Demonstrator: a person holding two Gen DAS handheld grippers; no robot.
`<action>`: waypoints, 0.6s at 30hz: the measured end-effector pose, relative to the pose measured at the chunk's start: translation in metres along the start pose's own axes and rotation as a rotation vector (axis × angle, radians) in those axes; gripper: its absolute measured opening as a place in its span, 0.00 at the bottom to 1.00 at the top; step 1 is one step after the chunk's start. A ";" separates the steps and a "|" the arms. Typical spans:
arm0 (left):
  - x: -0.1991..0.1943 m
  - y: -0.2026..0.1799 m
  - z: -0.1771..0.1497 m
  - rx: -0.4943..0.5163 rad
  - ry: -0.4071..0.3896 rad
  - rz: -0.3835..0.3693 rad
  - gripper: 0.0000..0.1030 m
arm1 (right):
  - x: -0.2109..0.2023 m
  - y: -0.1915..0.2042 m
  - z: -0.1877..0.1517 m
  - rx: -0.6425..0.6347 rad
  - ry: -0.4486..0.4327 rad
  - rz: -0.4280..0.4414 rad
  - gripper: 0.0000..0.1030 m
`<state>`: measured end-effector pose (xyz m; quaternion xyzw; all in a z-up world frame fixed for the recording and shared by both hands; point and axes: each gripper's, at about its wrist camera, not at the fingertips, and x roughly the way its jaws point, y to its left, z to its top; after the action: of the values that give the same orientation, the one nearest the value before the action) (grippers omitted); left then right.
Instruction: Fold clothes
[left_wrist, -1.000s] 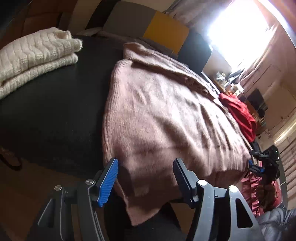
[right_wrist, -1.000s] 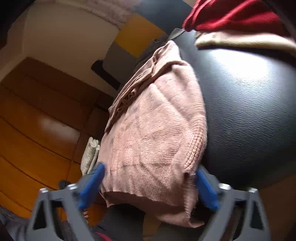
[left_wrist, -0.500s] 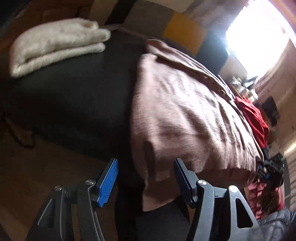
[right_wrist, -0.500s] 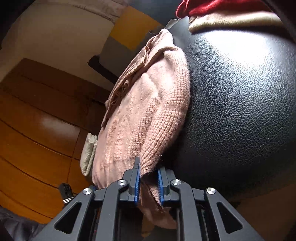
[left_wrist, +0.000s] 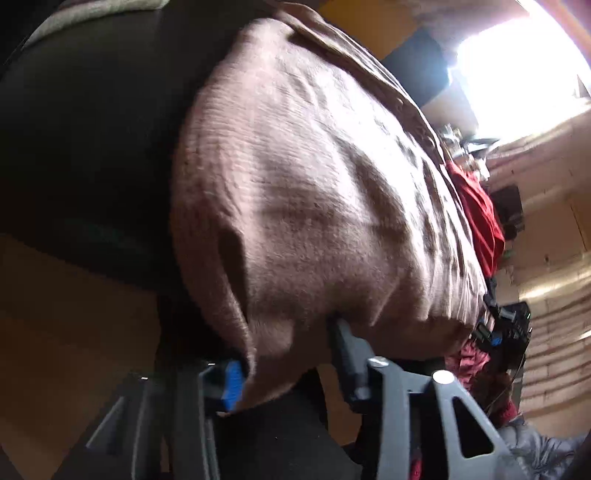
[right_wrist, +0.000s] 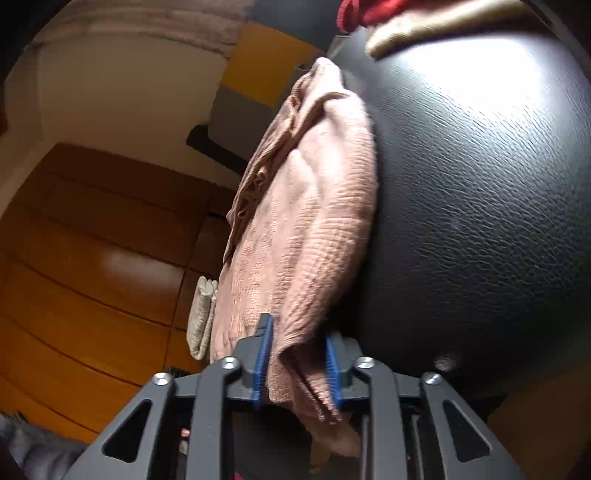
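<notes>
Pink sweaters: one pink knit sweater (left_wrist: 325, 206), lying on the black padded surface (right_wrist: 480, 206), its near hem drooping over the edge.
Cream knits: one folded cream knit (right_wrist: 201, 319) beyond the sweater in the right wrist view; another pale folded piece (right_wrist: 436, 31) at the top, under a red garment (left_wrist: 480, 218).
Grippers: two.
Left gripper (left_wrist: 286, 363): its jaws have just been closing; the hem corner hangs between them, against the blue pad on the left side. Whether the other pad presses the cloth is too blurred to tell.
Right gripper (right_wrist: 295, 363): its jaws have just been opening a little; they stand narrow, with the bunched hem between the blue pads and touching both.
Change from earlier: the left gripper sits lower and closer to the hem, and the folded cream knit has slid out of its view.
</notes>
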<state>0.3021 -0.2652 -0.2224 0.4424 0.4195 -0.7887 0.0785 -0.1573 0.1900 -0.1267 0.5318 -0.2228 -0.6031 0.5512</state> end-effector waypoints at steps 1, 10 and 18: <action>0.001 -0.004 0.000 0.019 0.007 0.000 0.19 | 0.001 0.004 0.000 -0.020 0.005 -0.022 0.32; -0.003 -0.021 0.002 0.055 0.043 0.001 0.06 | 0.027 0.061 -0.005 -0.316 0.063 -0.423 0.16; -0.030 -0.038 0.003 0.091 -0.005 -0.139 0.05 | 0.021 0.055 -0.004 -0.265 0.041 -0.364 0.16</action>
<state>0.2992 -0.2505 -0.1762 0.4134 0.4128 -0.8116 0.0047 -0.1268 0.1564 -0.0893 0.4983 -0.0309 -0.7056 0.5028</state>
